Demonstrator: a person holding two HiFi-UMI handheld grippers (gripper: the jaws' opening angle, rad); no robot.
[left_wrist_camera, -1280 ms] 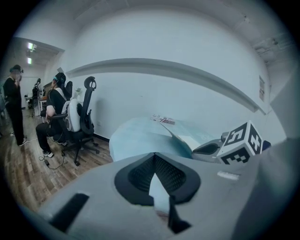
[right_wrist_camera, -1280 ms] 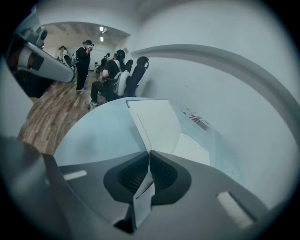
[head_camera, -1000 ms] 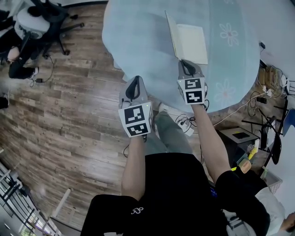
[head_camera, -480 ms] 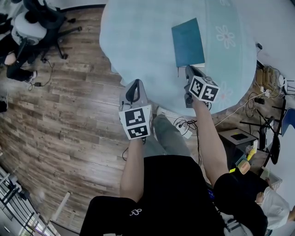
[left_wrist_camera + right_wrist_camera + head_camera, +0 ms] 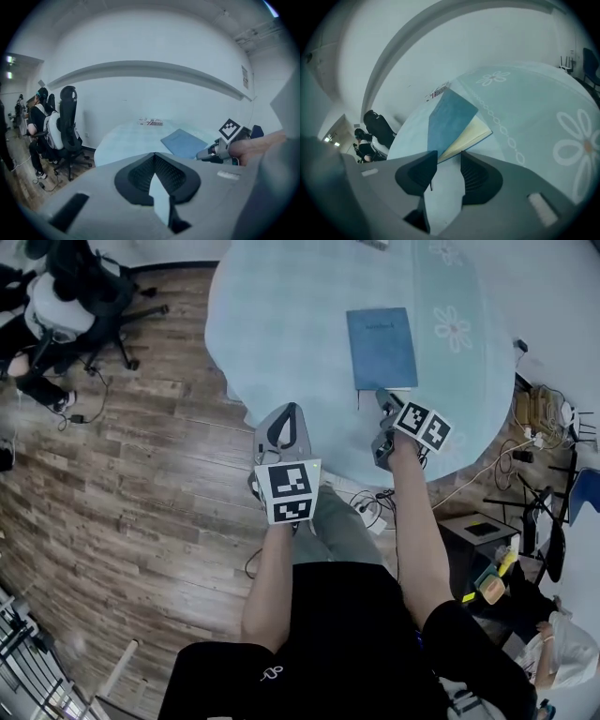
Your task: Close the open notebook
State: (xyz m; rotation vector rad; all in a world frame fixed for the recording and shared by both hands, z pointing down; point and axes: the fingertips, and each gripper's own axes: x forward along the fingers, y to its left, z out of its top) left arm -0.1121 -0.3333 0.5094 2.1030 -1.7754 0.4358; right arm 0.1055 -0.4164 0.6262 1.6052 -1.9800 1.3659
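Note:
The notebook (image 5: 382,345) lies on the round table (image 5: 281,315) with its blue cover up; in the right gripper view the cover (image 5: 450,117) still stands a little off the cream pages at the near corner. My right gripper (image 5: 384,397) is just in front of that corner, rolled to one side. Its jaws are opening, and the right gripper view shows a wide gap between them (image 5: 449,157), with the corner at their tips and neither pad pressing on it. My left gripper (image 5: 289,411) hovers at the table's near edge, left of the notebook (image 5: 183,143), its tips (image 5: 153,157) together and empty.
The table wears a pale blue cloth with white flowers (image 5: 454,329). A small box (image 5: 151,122) sits at its far side. Office chairs and a seated person (image 5: 52,306) are at the far left on the wood floor. Cables and a power strip (image 5: 375,501) lie beneath the near edge.
The notebook stood open with white pages showing; its cover has swung over and now lies blue side up. My right gripper rolled, drew back slightly and let go. The left gripper drifted a little.

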